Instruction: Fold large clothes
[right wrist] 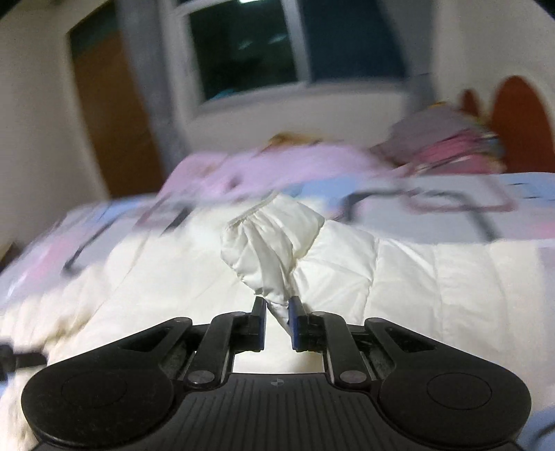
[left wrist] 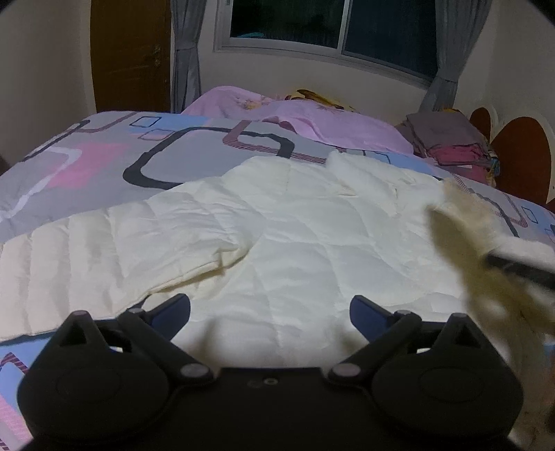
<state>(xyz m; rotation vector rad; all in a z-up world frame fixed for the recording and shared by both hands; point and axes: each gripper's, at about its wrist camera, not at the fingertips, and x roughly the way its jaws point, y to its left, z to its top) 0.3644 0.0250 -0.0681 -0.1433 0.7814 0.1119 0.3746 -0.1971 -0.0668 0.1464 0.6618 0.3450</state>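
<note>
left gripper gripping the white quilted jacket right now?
No: the left gripper hovers with fingers spread wide, nothing between them, above the white quilted jacket.

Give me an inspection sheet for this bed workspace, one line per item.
Surface: bed covered by a patterned quilt, grey, blue and pink.
Job's things: cream padded jacket spread across the quilt; its sleeve cuff is lifted and bunched.
Clutter: pink bedding at the far side; stack of folded clothes by the headboard.
Grippers: left gripper open above the jacket, holding nothing; right gripper shut on the sleeve cuff.
Cables: nothing seen.
Surroundings: dark window with grey curtains, brown door, brown headboard. The right wrist view is motion-blurred.
</note>
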